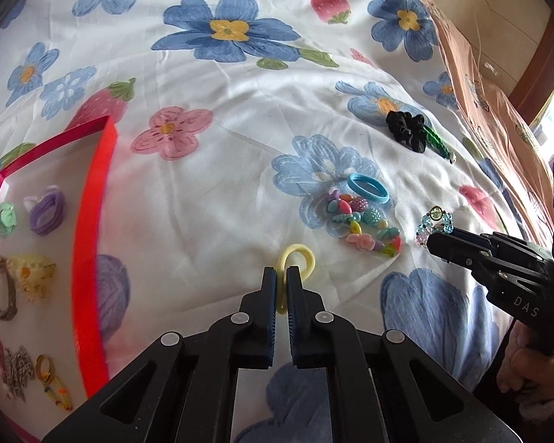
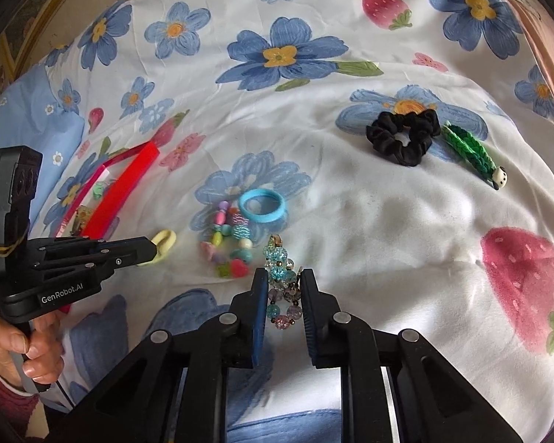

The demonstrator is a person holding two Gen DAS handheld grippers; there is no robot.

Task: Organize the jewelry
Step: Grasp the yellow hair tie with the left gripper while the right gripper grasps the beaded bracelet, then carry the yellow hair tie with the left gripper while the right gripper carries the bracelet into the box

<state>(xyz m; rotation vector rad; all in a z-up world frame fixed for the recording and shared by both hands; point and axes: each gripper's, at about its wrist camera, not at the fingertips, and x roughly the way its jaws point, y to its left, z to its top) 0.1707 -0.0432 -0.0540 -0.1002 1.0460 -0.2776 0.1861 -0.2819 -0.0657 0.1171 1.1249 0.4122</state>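
My left gripper is shut on a pale yellow hair tie, whose loop sticks out past the fingertips on the floral sheet. My right gripper is shut on a bracelet of clear blue and pink crystal beads, which is squeezed between the pads. In the left wrist view the right gripper comes in from the right with the bracelet at its tip. A red-rimmed tray to the left holds a purple hair tie, a brown clip, a yellow claw clip and a chain.
Between the grippers lie a multicoloured bead bracelet and a blue hair tie. Farther back right lie a black scrunchie and a green braided band. A person's hand grips the left handle. A pink cloth borders the right.
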